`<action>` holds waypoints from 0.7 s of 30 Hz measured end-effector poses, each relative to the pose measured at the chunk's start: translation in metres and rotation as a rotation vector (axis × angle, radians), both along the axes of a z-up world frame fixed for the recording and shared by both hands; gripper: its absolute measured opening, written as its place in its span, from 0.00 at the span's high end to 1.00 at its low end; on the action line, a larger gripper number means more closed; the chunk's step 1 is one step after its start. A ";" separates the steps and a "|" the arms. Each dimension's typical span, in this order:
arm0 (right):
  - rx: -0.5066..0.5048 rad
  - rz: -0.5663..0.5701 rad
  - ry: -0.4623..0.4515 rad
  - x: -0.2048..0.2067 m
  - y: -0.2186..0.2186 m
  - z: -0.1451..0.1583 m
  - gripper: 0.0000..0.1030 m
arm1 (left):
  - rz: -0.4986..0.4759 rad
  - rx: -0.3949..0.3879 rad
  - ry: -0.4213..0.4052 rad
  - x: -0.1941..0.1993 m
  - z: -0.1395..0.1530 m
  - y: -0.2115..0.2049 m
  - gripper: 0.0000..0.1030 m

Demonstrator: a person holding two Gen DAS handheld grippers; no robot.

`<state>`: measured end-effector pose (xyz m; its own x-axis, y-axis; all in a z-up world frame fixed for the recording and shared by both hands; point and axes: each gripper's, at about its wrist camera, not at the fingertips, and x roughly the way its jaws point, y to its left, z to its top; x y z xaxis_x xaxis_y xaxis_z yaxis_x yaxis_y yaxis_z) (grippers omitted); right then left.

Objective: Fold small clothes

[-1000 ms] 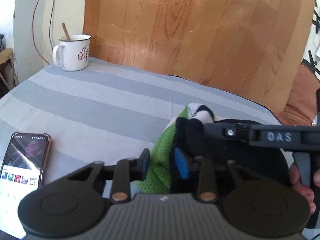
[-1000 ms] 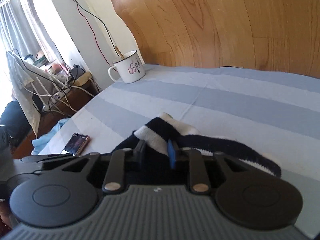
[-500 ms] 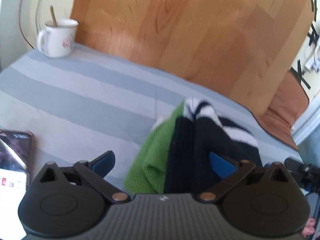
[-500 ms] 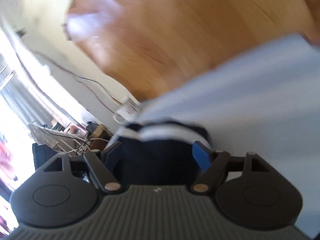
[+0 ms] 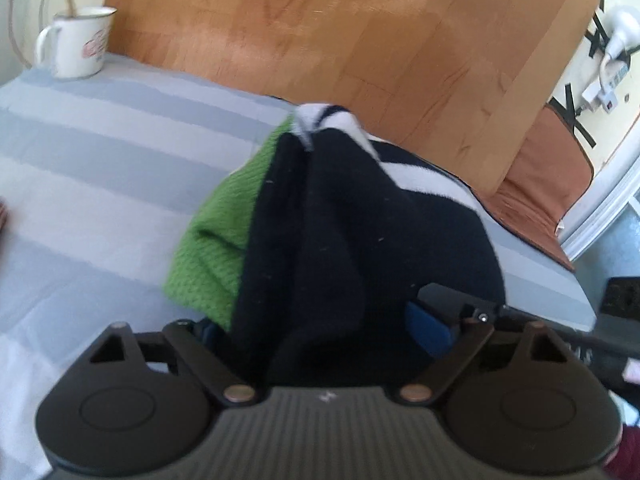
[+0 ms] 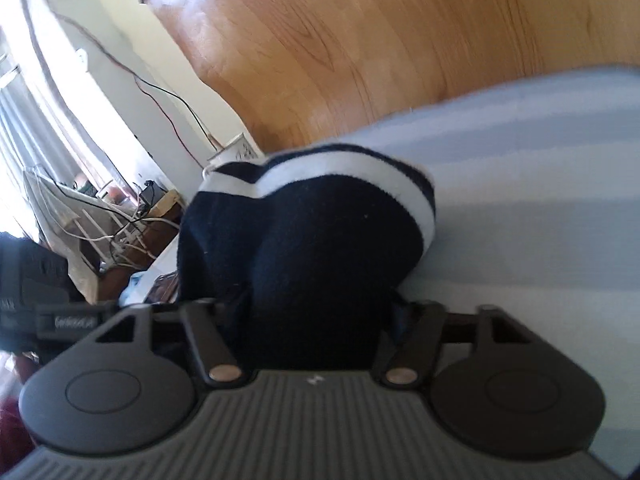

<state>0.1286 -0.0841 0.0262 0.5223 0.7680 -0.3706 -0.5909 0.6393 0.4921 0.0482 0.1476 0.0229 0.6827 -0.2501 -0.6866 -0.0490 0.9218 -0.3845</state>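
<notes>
The left gripper [image 5: 320, 328] is matte black plastic with a grey ribbed panel at its centre, stamped with a small white mark. A round, dished cap sits on each side of that panel. Two angled black link bars turn on copper-coloured rivets, and the right one ends in a blue pad [image 5: 430, 328] with a small silver screw nearby. The right gripper [image 6: 316, 312] has the same build: grey ribbing, twin round caps, copper rivets. A dark red sleeve [image 5: 624, 456] shows at the lower right corner.

sock [image 5: 360, 240]: fuzzy knit | headboard [image 5: 320, 32]: glossy wood | mug [image 5: 78, 44]: enamel
</notes>
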 end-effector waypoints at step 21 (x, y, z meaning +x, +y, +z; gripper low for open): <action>-0.009 -0.300 -0.003 0.163 -0.121 -0.008 0.37 | -0.123 0.060 -0.120 0.191 -0.027 -0.115 0.14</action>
